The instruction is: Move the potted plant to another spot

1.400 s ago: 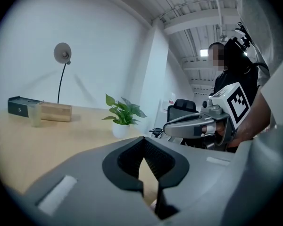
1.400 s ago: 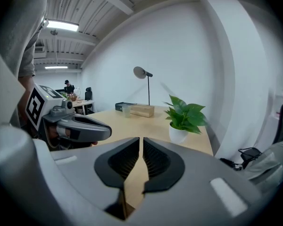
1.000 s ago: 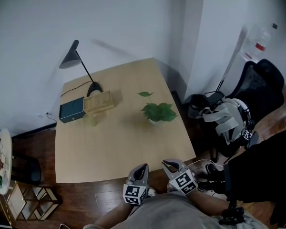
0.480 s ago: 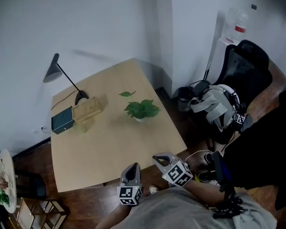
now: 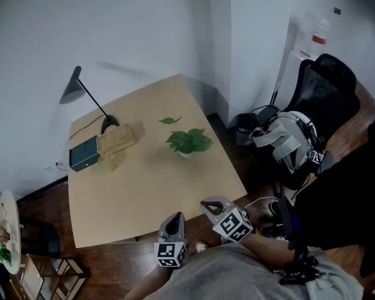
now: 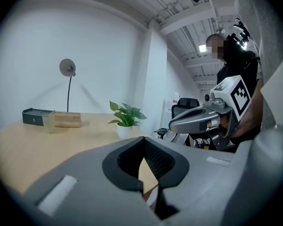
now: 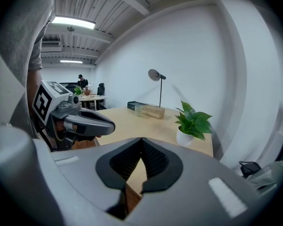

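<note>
A small green potted plant [image 5: 188,142] in a white pot stands on the light wooden table [image 5: 144,186], toward its far right side. It also shows in the left gripper view as the plant [image 6: 125,118] and in the right gripper view as the plant [image 7: 192,121]. Both grippers hang off the table's near edge, well short of the plant. My left gripper [image 5: 175,219] is shut with nothing in it, its jaw tips meeting [image 6: 143,140]. My right gripper [image 5: 207,204] is shut and empty too, tips together [image 7: 141,140].
At the table's far left stand a black desk lamp [image 5: 90,102], a dark box [image 5: 84,154], a wooden block [image 5: 117,139] and a clear cup [image 5: 107,162]. An office chair with a bag [image 5: 300,136] sits to the right. A low side table [image 5: 3,230] is at left.
The head view has shifted, so the table and plant now sit further left and higher in the picture. Both grippers have stayed near the table's front edge, still shut.
</note>
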Demonstrator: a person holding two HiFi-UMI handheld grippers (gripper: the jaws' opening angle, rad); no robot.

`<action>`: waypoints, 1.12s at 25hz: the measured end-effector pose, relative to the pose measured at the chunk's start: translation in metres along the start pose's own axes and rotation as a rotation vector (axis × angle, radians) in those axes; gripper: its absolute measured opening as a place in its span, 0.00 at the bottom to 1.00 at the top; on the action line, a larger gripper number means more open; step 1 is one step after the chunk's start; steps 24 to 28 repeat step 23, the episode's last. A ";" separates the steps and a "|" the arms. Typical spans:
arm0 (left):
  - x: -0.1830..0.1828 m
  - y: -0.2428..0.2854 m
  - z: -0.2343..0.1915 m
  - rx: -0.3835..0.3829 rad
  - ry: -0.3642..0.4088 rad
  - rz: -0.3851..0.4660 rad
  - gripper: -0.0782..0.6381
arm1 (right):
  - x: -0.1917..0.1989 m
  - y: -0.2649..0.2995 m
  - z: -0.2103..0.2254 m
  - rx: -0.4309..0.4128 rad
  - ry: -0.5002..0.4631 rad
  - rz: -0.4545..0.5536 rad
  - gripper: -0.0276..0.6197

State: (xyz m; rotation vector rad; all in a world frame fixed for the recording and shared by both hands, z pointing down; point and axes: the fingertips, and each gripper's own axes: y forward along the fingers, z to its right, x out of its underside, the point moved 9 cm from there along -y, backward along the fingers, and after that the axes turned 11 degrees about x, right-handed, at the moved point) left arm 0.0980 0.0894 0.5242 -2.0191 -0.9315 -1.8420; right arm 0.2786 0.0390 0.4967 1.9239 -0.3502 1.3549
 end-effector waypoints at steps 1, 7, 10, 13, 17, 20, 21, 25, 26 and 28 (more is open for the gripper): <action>0.000 -0.001 0.000 -0.001 0.003 0.003 0.12 | -0.001 0.000 0.000 -0.002 -0.002 -0.002 0.05; 0.000 -0.005 0.001 -0.010 0.000 0.006 0.12 | -0.004 0.001 -0.003 -0.012 -0.014 0.005 0.05; 0.003 -0.008 0.000 -0.018 -0.002 0.000 0.12 | -0.004 0.003 -0.005 -0.015 -0.010 0.005 0.05; 0.004 -0.010 0.000 -0.024 -0.006 -0.007 0.12 | -0.004 0.002 -0.004 -0.017 -0.010 0.001 0.05; 0.003 -0.006 -0.002 -0.030 -0.002 0.001 0.12 | -0.006 0.004 0.001 -0.011 -0.016 0.011 0.05; 0.006 -0.009 -0.002 -0.035 -0.006 -0.010 0.12 | -0.006 0.005 0.000 -0.015 -0.013 0.013 0.05; 0.006 -0.009 -0.002 -0.037 -0.009 -0.012 0.12 | -0.006 0.006 0.000 -0.017 -0.012 0.012 0.05; 0.006 -0.009 -0.001 -0.040 -0.015 -0.012 0.12 | -0.005 0.007 -0.002 -0.023 -0.012 0.009 0.05; 0.006 -0.009 -0.001 -0.040 -0.015 -0.012 0.12 | -0.005 0.007 -0.002 -0.023 -0.012 0.009 0.05; 0.006 -0.009 -0.001 -0.040 -0.015 -0.012 0.12 | -0.005 0.007 -0.002 -0.023 -0.012 0.009 0.05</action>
